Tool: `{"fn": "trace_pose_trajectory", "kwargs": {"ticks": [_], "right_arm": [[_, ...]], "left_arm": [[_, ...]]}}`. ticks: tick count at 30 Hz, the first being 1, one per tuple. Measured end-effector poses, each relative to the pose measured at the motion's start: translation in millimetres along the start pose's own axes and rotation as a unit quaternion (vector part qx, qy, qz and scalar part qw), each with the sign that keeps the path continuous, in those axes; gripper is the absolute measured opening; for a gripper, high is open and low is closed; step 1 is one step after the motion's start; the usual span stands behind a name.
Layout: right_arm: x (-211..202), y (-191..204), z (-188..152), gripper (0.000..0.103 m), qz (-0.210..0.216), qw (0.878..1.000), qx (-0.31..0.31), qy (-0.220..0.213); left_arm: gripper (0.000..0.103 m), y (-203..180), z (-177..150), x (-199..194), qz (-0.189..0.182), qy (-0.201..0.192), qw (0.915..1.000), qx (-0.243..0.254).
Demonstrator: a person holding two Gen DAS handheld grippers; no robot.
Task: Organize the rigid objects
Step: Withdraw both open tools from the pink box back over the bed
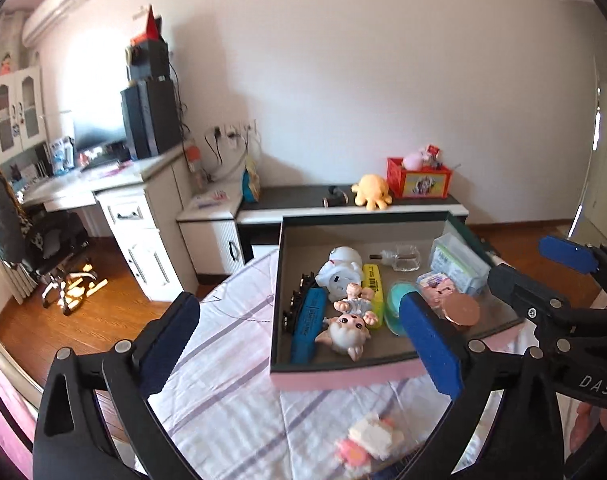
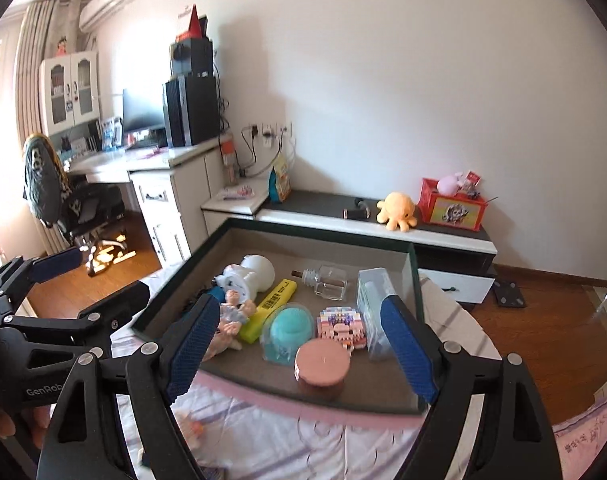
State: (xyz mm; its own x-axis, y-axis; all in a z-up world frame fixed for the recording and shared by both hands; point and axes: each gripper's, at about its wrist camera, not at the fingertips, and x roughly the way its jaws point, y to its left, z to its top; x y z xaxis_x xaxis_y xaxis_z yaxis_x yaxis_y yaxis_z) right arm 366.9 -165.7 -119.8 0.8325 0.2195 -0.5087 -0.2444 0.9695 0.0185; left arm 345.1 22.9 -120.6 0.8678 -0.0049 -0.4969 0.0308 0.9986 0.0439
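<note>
Looking down both wrist views: a shallow box (image 1: 343, 376) with a pink front wall and dark rim sits on a striped bedsheet (image 1: 231, 360), already holding most of the items.

Left gripper (image 1: 299, 344): jaws spread wide, nothing between the pads. Right gripper (image 2: 303, 344): jaws also apart and empty, hanging over the box's near edge. No earlier picture to compare.

What is left outside: a small pink-and-white block toy (image 1: 369, 440) lying on the bedsheet, just in front of the box's front wall, nearer the left gripper's side. In the left wrist view it lies low between the two arms of the frame, close under the camera and behind the fingertips. It is blurred; I take it for a brick-built figure like the one already in the box, but cannot be sure. Its long axis seems to run roughly along the front wall, slightly slanted.

In the right wrist view only an orange-pink scrap (image 2: 191, 428) shows near the lower left, possibly the same toy, partly hidden by the finger.

Inside the box, front to back: round pink tin (image 2: 322, 362) near the front edge, teal brush in its clear case (image 2: 288, 330), yellow marker (image 2: 269, 308), doll (image 1: 349, 326), white figure (image 1: 341, 270), glass bottle (image 2: 327, 280), clear case (image 2: 373, 308) along the right wall.

Judgement: the left hand is the nearer one. It would need to draw back toward the person and tip downward, since the toy lies short of the pads.
</note>
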Motion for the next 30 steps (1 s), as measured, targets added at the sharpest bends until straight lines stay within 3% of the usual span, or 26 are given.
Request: {"fn": "trace_pose_trajectory", "kwargs": {"ticks": [7, 15, 23, 30], "right_arm": [[-100, 19, -26, 0.084, -0.014, 0.998, 0.007, -0.067], [-196, 43, -64, 0.084, -0.040, 0.991, 0.013, -0.124], [-255, 55, -88, 0.084, -0.056, 0.987, 0.015, -0.151], [-281, 62, -96, 0.084, -0.067, 0.984, 0.013, -0.164]], "left_arm": [[0.103, -7, -23, -109, 0.028, -0.072, 0.9970, -0.007], [0.103, -16, -58, -203, 0.047, -0.120, 0.9916, 0.007], [0.103, -18, -81, -260, 0.030, -0.139, 0.9899, 0.000], [0.103, -21, -85, -281, 0.031, -0.150, 0.9881, 0.006]]}}
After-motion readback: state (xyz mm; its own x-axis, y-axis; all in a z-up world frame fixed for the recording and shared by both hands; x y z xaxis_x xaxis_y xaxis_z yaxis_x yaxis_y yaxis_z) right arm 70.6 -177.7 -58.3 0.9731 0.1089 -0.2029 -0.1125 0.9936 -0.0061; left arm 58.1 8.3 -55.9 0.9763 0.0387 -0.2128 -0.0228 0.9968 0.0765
